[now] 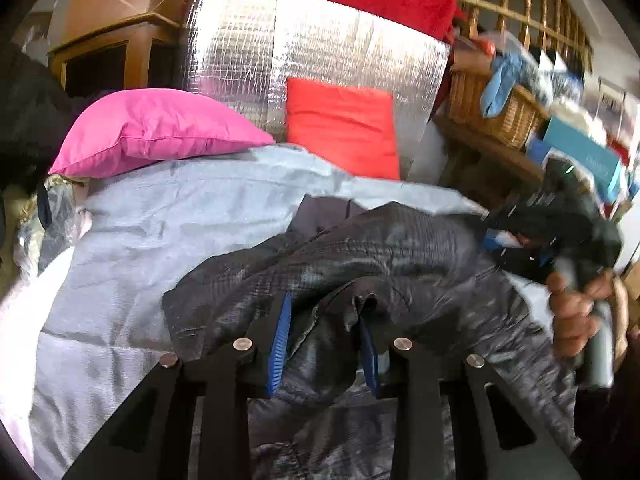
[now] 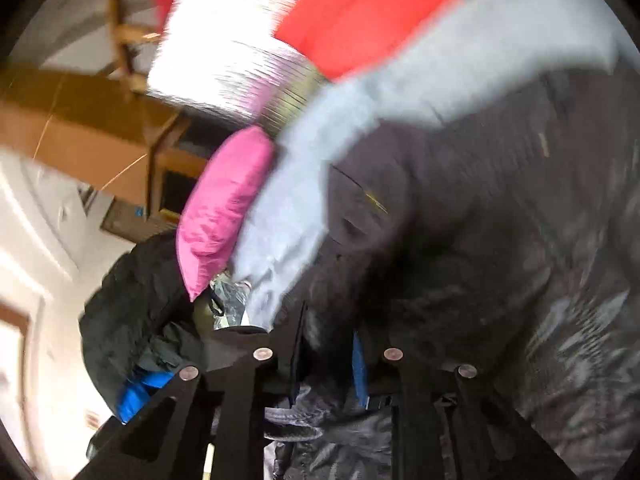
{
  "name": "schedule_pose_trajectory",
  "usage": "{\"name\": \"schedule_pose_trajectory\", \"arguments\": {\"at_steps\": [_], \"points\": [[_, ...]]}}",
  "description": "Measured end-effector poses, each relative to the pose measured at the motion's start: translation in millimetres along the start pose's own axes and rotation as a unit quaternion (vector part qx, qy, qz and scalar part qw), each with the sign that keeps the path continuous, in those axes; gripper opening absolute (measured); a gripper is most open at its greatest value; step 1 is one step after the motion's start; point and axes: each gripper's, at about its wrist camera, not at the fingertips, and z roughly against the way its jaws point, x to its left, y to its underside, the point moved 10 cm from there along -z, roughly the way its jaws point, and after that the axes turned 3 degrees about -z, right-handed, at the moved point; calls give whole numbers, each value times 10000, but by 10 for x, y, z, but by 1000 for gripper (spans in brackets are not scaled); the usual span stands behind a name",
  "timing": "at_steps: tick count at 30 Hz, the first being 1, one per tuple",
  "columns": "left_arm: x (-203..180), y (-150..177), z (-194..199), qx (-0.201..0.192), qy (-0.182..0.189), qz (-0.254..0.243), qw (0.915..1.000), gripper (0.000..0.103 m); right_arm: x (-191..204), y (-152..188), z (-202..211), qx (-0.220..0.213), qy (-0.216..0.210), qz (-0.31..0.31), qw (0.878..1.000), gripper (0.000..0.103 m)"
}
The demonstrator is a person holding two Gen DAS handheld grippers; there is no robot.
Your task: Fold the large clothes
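- Dark quilted jacket [image 1: 360, 248] lies bunched on the grey sheet [image 1: 160, 216] just ahead of us.
- Our left hand-held gripper [image 1: 324, 344] pinches its fabric.
- Our right hand-held gripper [image 2: 326, 364] pinches another fold, with the pink cushion [image 2: 224, 208] beyond.

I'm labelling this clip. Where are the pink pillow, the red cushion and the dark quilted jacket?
Pink pillow [image 1: 156, 128]: left wrist view, middle of its top face.
Red cushion [image 1: 344, 124]: left wrist view, centre of its front.
Dark quilted jacket [image 1: 360, 248]: left wrist view, its raised upper fold.
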Motion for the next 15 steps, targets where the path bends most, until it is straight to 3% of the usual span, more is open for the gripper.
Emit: {"name": "schedule_pose_trajectory", "arguments": {"at_steps": [4,7,10,12,15], "points": [[-75,-90,159,-198,579,240,9978,33,794,-177,520,-367,149,641,9972,22],[-68,-95,163,-148,847,511,9950,35,1505,-191,883,-608,-168,1290,9896,28],[118,0,31,143,750,1015,9919,59,1797,-273,1148,-1234,72,1991,9722,103],[220,89,-64,373,729,1298,9882,62,1617,-368,1280,-1755,648,2280,9555,103],[269,169,-110,506,560,1325,9883,66,1048,-377,1219,-1475,1233,2148,9575,103]]}}
